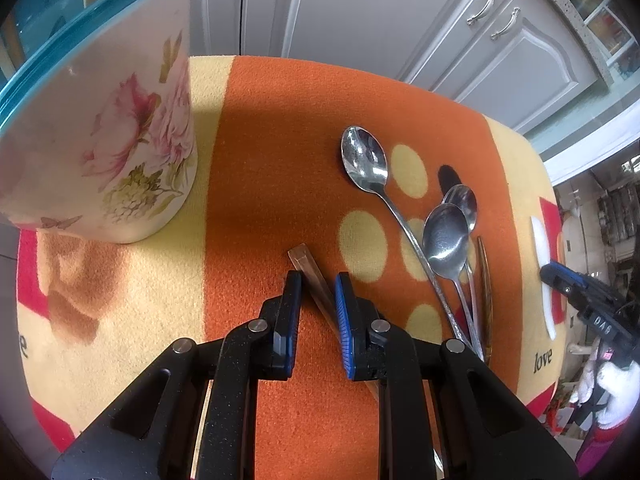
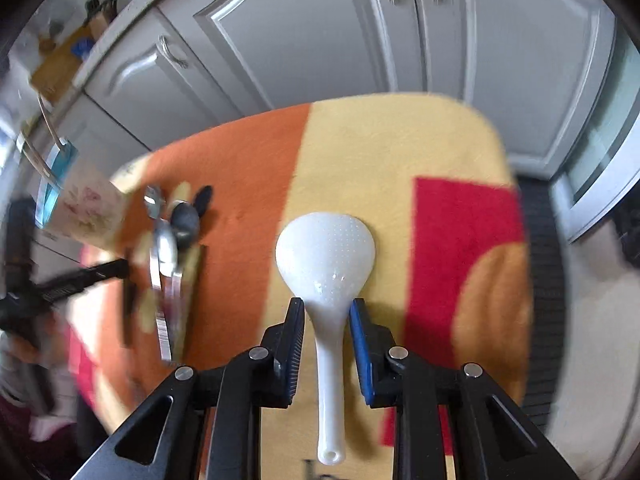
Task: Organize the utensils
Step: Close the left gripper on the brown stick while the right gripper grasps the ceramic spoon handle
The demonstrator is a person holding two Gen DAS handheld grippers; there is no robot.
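black jaws of the left hand-held gripper (image 1: 317, 280) stand open, straddling a flat brown chopstick (image 1: 310, 270) on the orange mat (image 1: 260, 160), not yet pinching it. three metal spoons (image 1: 444, 236) lie just beside, to its right; the floral holder (image 1: 100, 140) stands well apart at the left. the right hand-held gripper (image 2: 326, 306) is also open around the white rice paddle (image 2: 326, 252), which lies flat. judged step: grasping. next, each must close on its piece, lift, and carry it to the holder.
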